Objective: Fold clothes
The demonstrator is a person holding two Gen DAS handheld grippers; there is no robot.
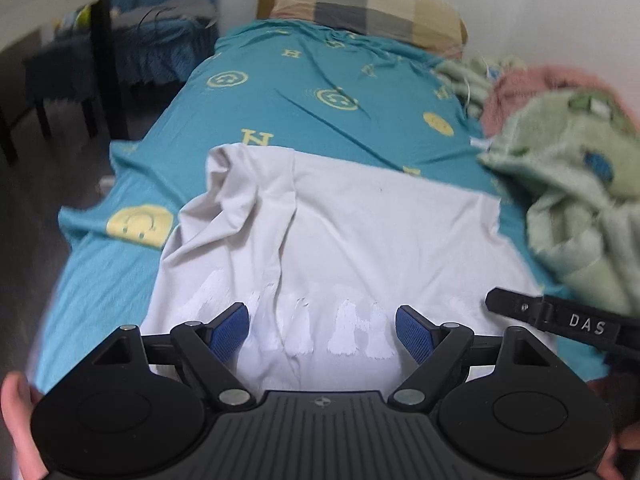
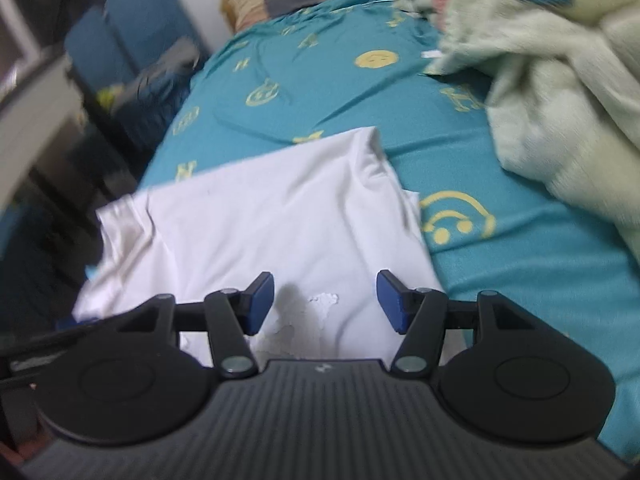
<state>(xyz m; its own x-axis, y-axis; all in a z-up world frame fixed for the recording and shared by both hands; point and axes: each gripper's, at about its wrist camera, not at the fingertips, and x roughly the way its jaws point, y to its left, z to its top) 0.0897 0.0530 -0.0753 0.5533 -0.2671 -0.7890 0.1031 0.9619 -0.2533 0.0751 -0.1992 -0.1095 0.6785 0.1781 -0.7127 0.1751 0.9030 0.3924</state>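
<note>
Bed (image 1: 304,92) fills most of both views, covered by a teal sheet with yellow smiley faces and letter prints. Checked pillow (image 1: 360,4) in tan and grey at the head, against a plain white wall (image 1: 540,12). Fluffy pale-green blanket (image 1: 576,184) heaped along one side of the bed, a pink one (image 1: 532,84) just behind it. Dark floor (image 1: 52,184) on the other side. Dark chair (image 1: 60,76) draped in blue cloth near the head. Light even, soft; edges blurred.
</note>
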